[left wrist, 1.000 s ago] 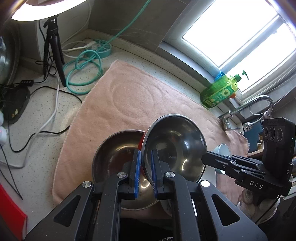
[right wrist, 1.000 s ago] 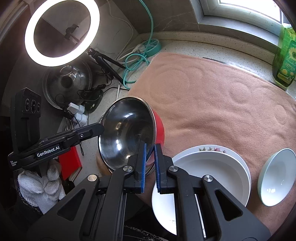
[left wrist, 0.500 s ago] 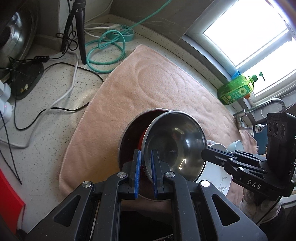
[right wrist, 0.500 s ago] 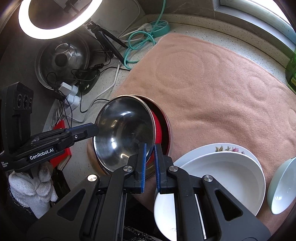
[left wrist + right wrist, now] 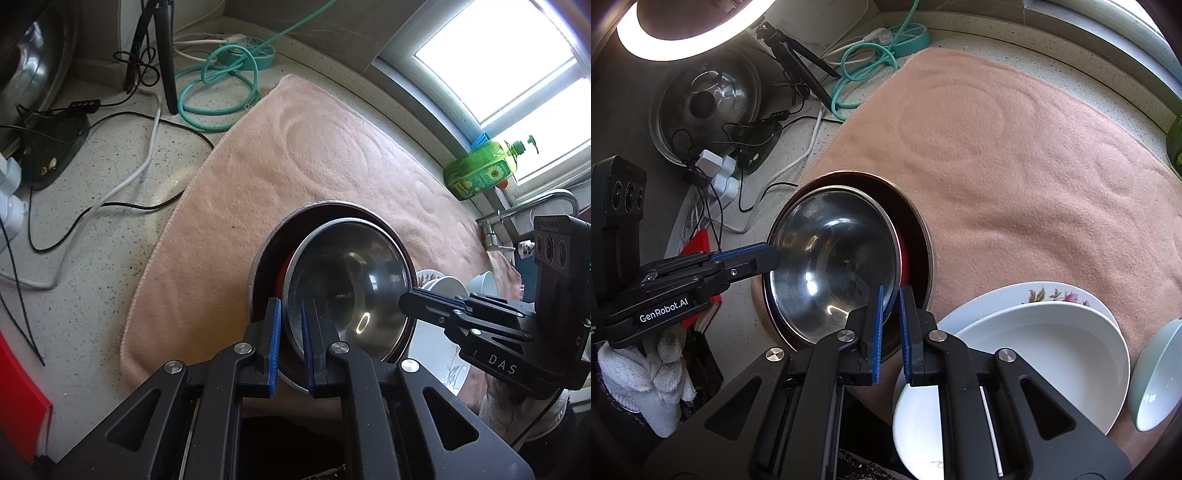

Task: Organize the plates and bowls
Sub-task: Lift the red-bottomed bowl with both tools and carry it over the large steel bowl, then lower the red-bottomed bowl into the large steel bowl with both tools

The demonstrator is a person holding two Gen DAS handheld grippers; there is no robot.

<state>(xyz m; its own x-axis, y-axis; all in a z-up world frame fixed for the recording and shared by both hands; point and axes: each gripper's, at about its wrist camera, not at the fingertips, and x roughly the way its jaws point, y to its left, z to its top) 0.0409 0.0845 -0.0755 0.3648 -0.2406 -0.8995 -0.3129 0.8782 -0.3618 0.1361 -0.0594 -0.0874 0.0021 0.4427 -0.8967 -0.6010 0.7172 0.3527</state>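
Observation:
A shiny steel bowl (image 5: 347, 288) with a red outside sits slightly tilted inside a larger steel bowl (image 5: 267, 254) on the pink towel (image 5: 295, 155). My left gripper (image 5: 291, 314) is shut on the near rim of the smaller bowl. In the right wrist view, my right gripper (image 5: 891, 299) is shut on the opposite rim of that steel bowl (image 5: 831, 266), with the larger bowl (image 5: 918, 225) around it. The frames do not show whether the smaller bowl rests on the bigger one.
Stacked white plates (image 5: 1034, 343), the lower one floral (image 5: 1045, 291), lie beside the bowls, with a pale green bowl (image 5: 1156, 376) further right. Cables, a power strip (image 5: 720, 173), a pot lid (image 5: 705, 99) and a tripod crowd the counter. A green soap bottle (image 5: 480, 173) and tap stand by the window.
Both grippers have come down with the smaller bowl. It hung above and beside the larger bowl and now lies within its rim.

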